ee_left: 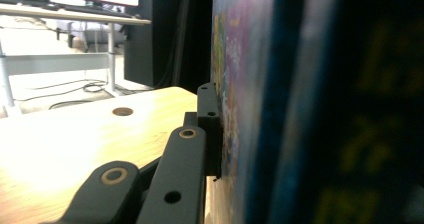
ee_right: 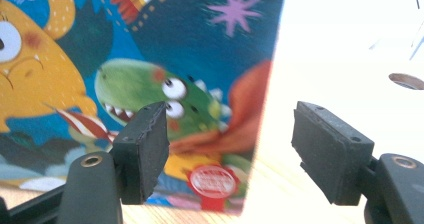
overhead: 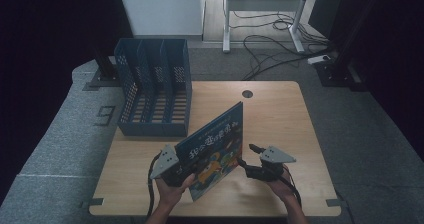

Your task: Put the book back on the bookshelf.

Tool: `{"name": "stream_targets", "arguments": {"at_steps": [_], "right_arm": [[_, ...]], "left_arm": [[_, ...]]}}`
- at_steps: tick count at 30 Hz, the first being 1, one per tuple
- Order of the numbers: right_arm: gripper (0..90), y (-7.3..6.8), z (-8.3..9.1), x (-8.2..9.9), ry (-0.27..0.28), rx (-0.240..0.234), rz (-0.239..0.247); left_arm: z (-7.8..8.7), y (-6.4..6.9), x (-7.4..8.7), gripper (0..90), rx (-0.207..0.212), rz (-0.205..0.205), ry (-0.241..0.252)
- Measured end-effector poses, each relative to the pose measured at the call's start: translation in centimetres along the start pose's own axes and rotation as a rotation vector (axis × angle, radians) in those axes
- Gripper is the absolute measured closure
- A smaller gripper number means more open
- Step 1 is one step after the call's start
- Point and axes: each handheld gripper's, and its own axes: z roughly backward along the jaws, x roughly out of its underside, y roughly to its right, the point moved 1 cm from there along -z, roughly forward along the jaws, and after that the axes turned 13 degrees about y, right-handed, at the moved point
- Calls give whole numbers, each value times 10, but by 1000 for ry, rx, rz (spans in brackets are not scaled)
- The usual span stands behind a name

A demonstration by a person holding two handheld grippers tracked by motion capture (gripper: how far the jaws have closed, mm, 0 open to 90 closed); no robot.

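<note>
Picture book (overhead: 216, 149) clamped in left claw (overhead: 184, 173)

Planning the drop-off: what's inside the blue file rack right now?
The blue file rack stands on the table; its slots look bare, only slatted bottoms showing. Its dividers hide the lower slot corners.

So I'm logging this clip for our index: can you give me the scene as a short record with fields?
setting: wooden table, seen from above
held thing: picture book, tilted up on its lower edge
left gripper: jaws shut on the picture book near its lower left edge
right gripper: jaws open, nothing between them, just right of the book
other thing: blue file rack with upright compartments, at the table's far left
</note>
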Motion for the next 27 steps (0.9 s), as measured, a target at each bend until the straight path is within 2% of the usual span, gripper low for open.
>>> {"name": "stream_targets", "arguments": {"at_steps": [4, 9, 20, 23, 27], "right_arm": [[305, 2, 1, 1, -3, 12, -5], [308, 4, 1, 2, -11, 21, -7], [316, 10, -1, 12, -42, 42, -31], [315, 15, -5, 18, -99, 99, -39], [321, 24, -6, 28, -149, 152, -76]], "left_arm": [[6, -4, -7, 817, -24, -21, 17], [14, -9, -17, 819, -31, -5, 48], [23, -13, -27, 820, -69, -23, 65], [25, -15, -28, 820, -76, -22, 68], [28, -19, -31, 820, -87, -19, 75]]}}
